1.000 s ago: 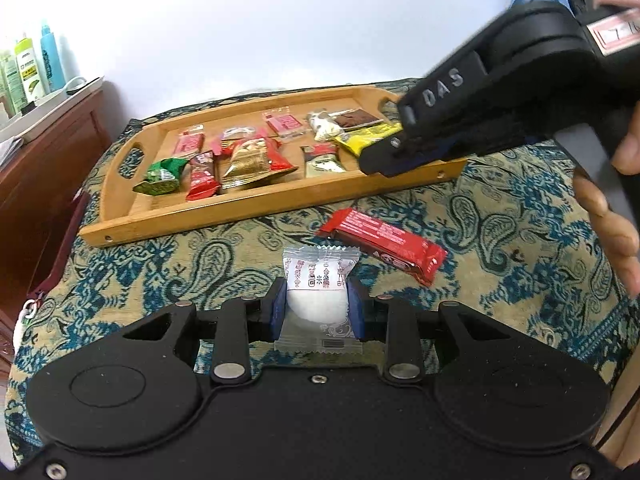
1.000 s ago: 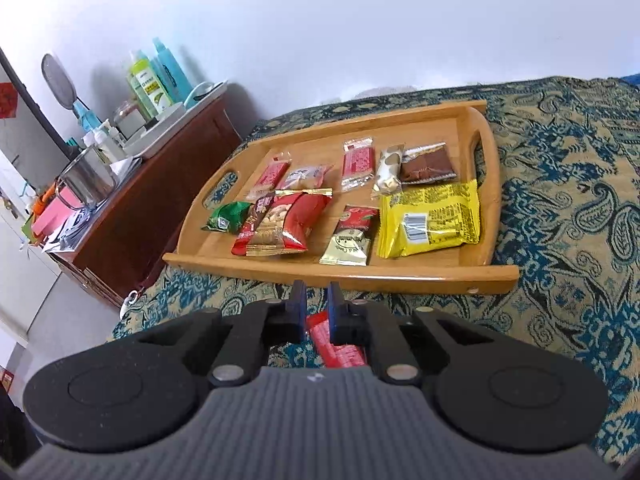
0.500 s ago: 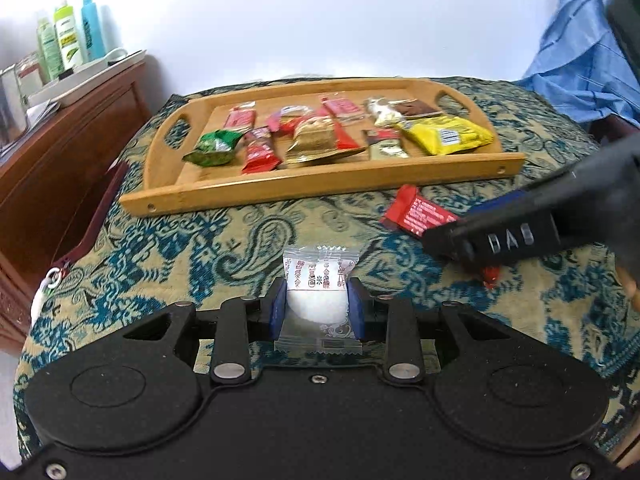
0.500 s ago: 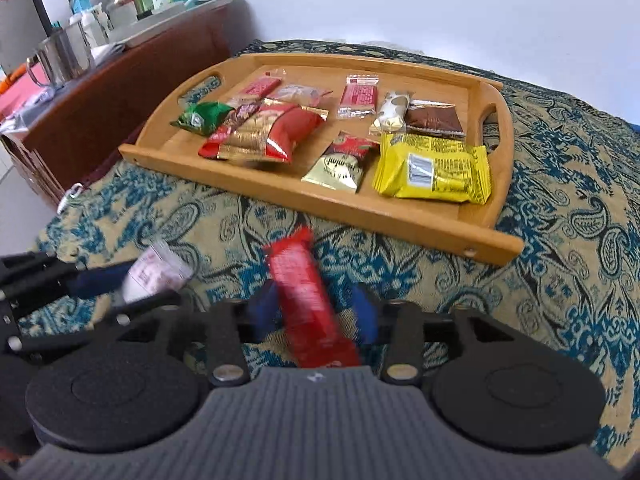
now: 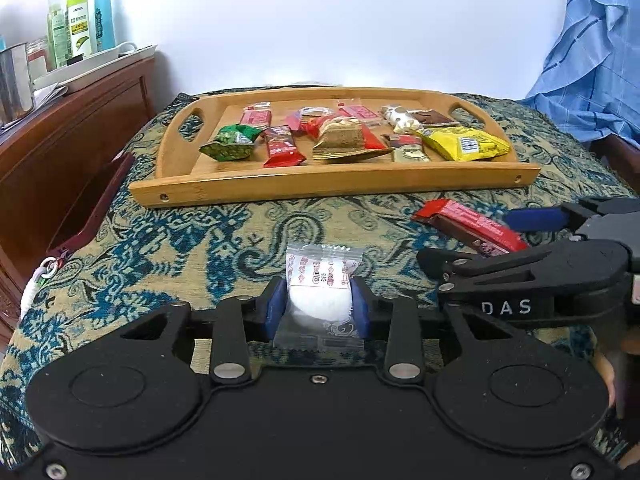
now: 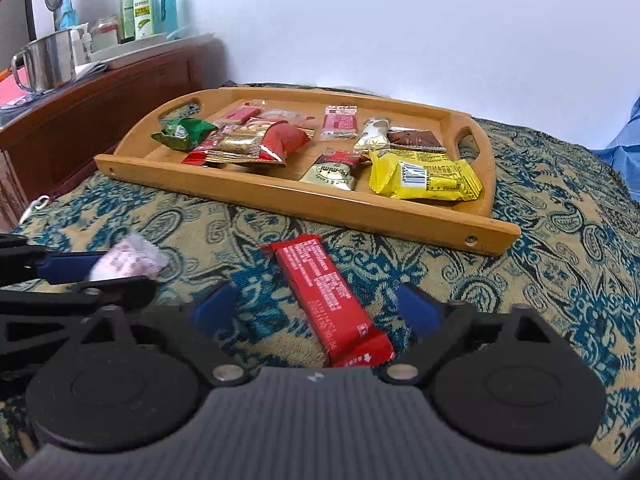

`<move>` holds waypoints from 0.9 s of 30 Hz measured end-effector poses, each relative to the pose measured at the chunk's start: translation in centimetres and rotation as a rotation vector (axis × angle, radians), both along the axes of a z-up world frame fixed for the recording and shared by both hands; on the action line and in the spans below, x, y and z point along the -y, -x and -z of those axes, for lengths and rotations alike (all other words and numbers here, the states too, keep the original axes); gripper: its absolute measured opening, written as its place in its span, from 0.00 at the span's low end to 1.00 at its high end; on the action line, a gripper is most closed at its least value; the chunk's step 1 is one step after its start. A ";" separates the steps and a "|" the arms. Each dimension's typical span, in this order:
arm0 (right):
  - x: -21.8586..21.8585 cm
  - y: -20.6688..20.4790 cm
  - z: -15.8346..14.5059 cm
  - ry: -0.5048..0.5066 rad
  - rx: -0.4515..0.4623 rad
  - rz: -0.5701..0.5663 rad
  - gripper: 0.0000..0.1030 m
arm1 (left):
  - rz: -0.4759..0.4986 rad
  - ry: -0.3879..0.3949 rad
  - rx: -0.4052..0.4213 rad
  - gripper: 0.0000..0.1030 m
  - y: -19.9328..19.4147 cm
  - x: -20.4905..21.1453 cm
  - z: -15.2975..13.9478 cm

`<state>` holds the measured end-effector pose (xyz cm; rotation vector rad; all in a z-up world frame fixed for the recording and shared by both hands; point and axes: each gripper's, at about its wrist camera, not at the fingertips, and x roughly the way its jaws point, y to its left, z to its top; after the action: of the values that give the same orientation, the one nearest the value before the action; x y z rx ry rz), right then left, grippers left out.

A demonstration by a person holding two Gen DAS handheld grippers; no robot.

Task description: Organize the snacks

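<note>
My left gripper (image 5: 319, 306) has a white round candy in a clear wrapper (image 5: 320, 288) between its blue pads. Its jaws are opening, and the pads still touch the candy's sides. It hovers low over the patterned cloth in front of the wooden tray (image 5: 320, 190). My right gripper (image 6: 316, 308) is opening wide around a red snack bar (image 6: 324, 292) that lies flat on the cloth, neither pad touching it. In the right wrist view the left gripper (image 6: 124, 272) and its candy (image 6: 128, 260) show at the left. The tray (image 6: 320, 204) holds several wrapped snacks.
A dark wooden cabinet (image 5: 60, 132) stands left of the bed and carries bottles (image 5: 80, 24) and a metal cup (image 6: 44, 64). Blue fabric (image 5: 592, 60) hangs at the right. A hand (image 5: 616, 384) holds the right gripper. The patterned cloth (image 6: 560, 240) lies bare right of the tray.
The right gripper went from shut to wide open and came down around the red bar. The left gripper swung toward the tray's front with the candy, its pads slightly wider.
</note>
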<state>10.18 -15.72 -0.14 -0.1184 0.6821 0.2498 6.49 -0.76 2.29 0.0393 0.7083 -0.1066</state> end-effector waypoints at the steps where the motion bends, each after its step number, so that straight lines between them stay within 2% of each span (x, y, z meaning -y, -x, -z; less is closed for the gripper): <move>1: 0.1 -0.2 0.2 0.003 0.005 0.003 1.00 | -0.007 -0.002 0.003 0.42 0.0 -0.2 0.1; 16: 0.2 0.3 1.1 -0.051 0.109 0.032 1.00 | -0.003 0.014 0.028 0.49 -0.8 -1.0 0.6; 27: -0.4 -0.4 1.3 -0.033 0.107 0.046 1.00 | 0.013 0.000 0.045 0.49 -0.8 -0.8 0.9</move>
<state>10.58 -15.32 -1.39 -0.0834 0.5730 0.2092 7.27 0.09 1.44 0.0460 0.6630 -0.1178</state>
